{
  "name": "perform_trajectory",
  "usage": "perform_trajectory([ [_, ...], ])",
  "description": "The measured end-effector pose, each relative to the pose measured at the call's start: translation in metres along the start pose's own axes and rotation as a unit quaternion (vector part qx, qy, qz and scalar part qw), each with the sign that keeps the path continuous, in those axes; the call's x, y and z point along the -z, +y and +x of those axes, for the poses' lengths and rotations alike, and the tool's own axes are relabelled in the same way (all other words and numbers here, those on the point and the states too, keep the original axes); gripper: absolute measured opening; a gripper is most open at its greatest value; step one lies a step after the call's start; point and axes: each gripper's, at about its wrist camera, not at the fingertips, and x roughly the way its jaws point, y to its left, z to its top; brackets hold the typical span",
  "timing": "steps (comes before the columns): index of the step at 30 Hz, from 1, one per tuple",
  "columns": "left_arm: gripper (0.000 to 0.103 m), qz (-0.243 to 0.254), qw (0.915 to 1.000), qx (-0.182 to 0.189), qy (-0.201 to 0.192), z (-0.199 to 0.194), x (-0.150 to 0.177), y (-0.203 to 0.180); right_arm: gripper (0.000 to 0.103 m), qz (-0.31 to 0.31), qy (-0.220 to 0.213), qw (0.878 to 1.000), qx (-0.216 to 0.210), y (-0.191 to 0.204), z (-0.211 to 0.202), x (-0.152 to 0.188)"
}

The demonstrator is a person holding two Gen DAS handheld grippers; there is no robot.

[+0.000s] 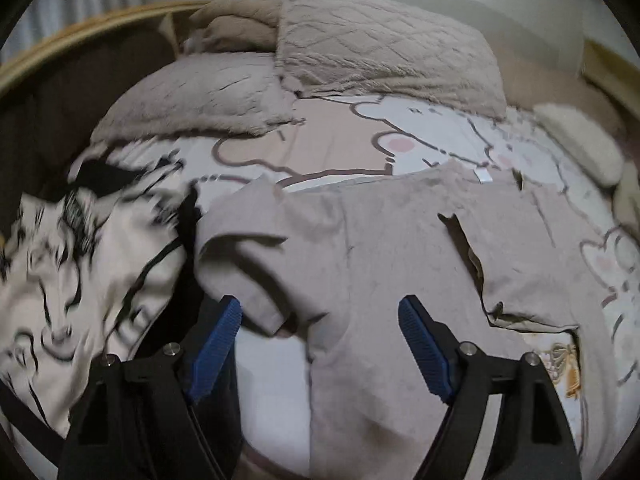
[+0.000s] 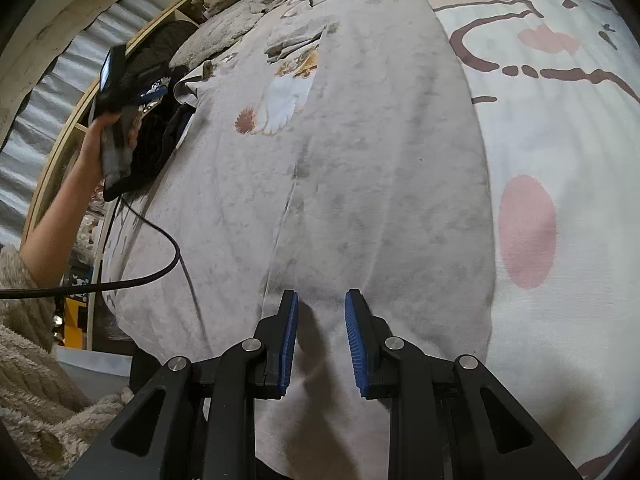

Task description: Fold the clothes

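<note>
Both grippers hung open over the beige T-shirt (image 1: 360, 248), which lay spread on the cartoon-print bedsheet (image 1: 336, 140): left gripper (image 1: 320, 312) wide apart above a sleeve, right gripper (image 2: 321, 300) narrower, near the hem.

The shirt (image 1: 400, 248) was pale grey-beige, plain on the back, with a small white label (image 1: 483, 175) at the neck; in the right wrist view the shirt (image 2: 360, 160) carried a white, orange and brown print (image 2: 276, 104). The bed sheet (image 1: 340, 136) was white and beige with dark brown cartoon outlines and pink round patches (image 2: 527, 232). The quilted blanket (image 1: 380, 44) was taupe. A second garment (image 1: 72, 272) was cream with black markings. Both left tongs (image 1: 320, 312) and right tongs (image 2: 321, 300) were black with blue ribbed pads (image 1: 420, 344). The cable (image 2: 160, 272) was black
</note>
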Motion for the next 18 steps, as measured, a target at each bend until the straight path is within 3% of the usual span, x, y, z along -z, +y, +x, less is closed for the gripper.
perform_trajectory([
  [3, 0.081, -0.013, 0.9992, -0.008, -0.038, -0.002, -0.011, 0.012, 0.024, -0.004, -0.002, 1.000, 0.004, 0.001, 0.000, 0.001],
  [5, 0.077, 0.036, 0.9972, -0.035, -0.055, 0.003, -0.023, 0.007, 0.024, -0.005, -0.003, 1.000, 0.005, 0.001, 0.000, 0.001],
  [7, 0.070, 0.127, 0.9872, -0.084, -0.048, 0.016, -0.032, -0.008, 0.024, -0.003, -0.002, 1.000, 0.003, 0.000, 0.001, 0.000],
  [9, 0.070, 0.215, 0.9660, -0.142, -0.024, 0.033, -0.035, -0.024, 0.024, 0.000, -0.001, 1.000, 0.000, -0.001, 0.001, -0.001],
  [11, 0.070, 0.296, 0.9341, -0.199, 0.000, 0.052, -0.032, -0.038, 0.024, 0.003, 0.000, 1.000, -0.005, -0.003, 0.001, -0.001],
  [13, 0.070, 0.350, 0.9101, -0.221, 0.026, 0.069, -0.028, -0.049, 0.024, 0.009, 0.001, 1.000, -0.014, -0.005, 0.001, -0.001],
  [16, 0.070, 0.393, 0.8857, -0.241, 0.054, 0.094, -0.020, -0.059, 0.024, 0.019, 0.003, 0.999, -0.028, -0.009, 0.001, -0.001],
  [18, 0.070, 0.401, 0.8777, -0.252, 0.071, 0.111, -0.015, -0.063, 0.024, 0.022, 0.004, 0.999, -0.032, -0.011, 0.001, -0.001],
])
